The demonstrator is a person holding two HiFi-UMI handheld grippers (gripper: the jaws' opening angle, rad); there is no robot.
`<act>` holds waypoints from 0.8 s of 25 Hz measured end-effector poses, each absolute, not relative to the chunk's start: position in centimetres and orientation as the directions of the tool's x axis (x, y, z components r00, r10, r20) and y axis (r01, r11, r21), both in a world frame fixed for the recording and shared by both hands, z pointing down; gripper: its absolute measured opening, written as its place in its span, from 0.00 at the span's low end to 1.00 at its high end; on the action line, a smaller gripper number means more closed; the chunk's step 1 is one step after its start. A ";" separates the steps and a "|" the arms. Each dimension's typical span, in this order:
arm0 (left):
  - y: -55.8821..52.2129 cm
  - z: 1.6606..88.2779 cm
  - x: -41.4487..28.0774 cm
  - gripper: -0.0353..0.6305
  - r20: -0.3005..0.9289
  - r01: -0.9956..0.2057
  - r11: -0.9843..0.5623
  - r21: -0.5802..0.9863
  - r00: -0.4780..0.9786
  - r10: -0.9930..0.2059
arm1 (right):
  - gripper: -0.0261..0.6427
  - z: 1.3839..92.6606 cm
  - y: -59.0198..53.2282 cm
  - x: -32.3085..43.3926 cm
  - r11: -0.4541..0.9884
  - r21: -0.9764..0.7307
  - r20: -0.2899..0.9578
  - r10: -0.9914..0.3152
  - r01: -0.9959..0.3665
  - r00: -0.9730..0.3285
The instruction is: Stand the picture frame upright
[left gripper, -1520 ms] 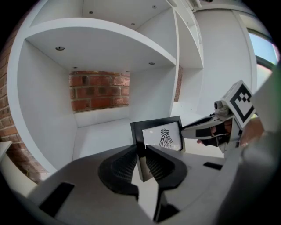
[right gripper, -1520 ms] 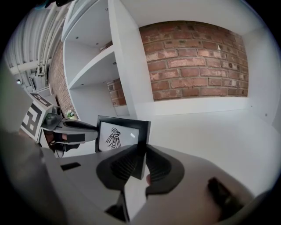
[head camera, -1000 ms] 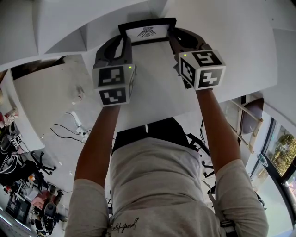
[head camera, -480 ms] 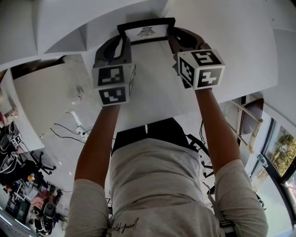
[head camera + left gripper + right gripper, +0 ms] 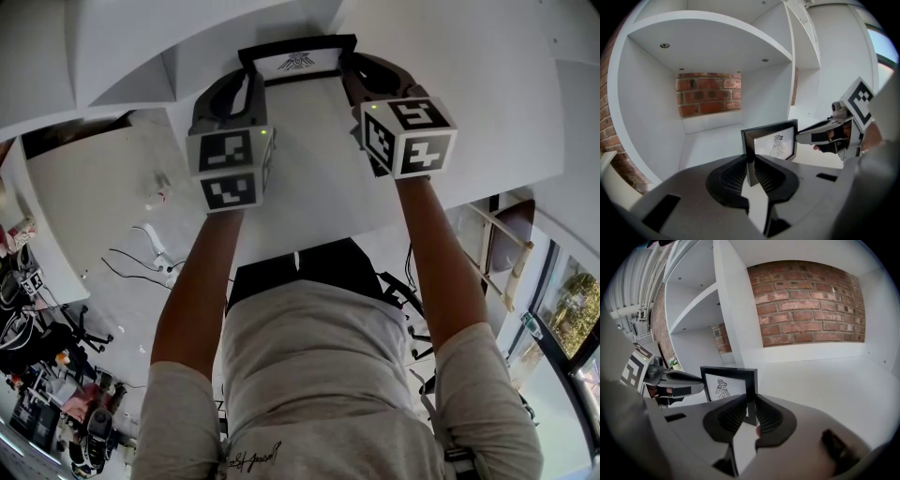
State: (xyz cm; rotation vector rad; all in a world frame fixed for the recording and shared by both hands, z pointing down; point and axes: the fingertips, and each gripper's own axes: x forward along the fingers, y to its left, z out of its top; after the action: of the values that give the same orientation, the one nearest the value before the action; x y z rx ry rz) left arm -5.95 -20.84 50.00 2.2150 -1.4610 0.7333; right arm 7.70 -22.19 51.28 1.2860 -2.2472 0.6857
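Two grippers held a black picture frame [image 5: 298, 63] with a white bird-like print. It stood upright on the white shelf [image 5: 309, 150] at upper centre of the head view, long axis left-right, face toward the person. The left gripper [image 5: 750, 161] fingers were closing on its left edge, and the right gripper [image 5: 751, 404] fingers clamped its right edge.

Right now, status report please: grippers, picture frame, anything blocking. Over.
Left gripper closing on picture frame, left edge; right gripper shut on right edge. Frame upright in white shelf. Nothing blocking.
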 end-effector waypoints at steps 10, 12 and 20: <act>-20.9 50.3 -6.0 0.15 0.610 -0.925 -0.378 0.041 0.323 -0.723 | 0.14 51.4 -22.2 7.7 0.434 -0.206 0.595 -0.656 -0.877 -0.464; -20.9 50.3 -6.0 0.14 0.610 -0.925 -0.377 0.046 0.325 -0.723 | 0.14 51.4 -22.3 7.7 0.436 -0.206 0.595 -0.655 -0.876 -0.466; -20.9 50.2 -6.0 0.14 0.609 -0.925 -0.379 0.040 0.323 -0.724 | 0.14 51.4 -22.2 7.7 0.438 -0.200 0.595 -0.656 -0.877 -0.463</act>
State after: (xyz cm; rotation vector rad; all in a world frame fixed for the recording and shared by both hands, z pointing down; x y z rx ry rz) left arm -6.03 -20.90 50.25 2.2133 -1.4633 0.7199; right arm 7.70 -22.25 51.37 1.2940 -2.2617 0.6873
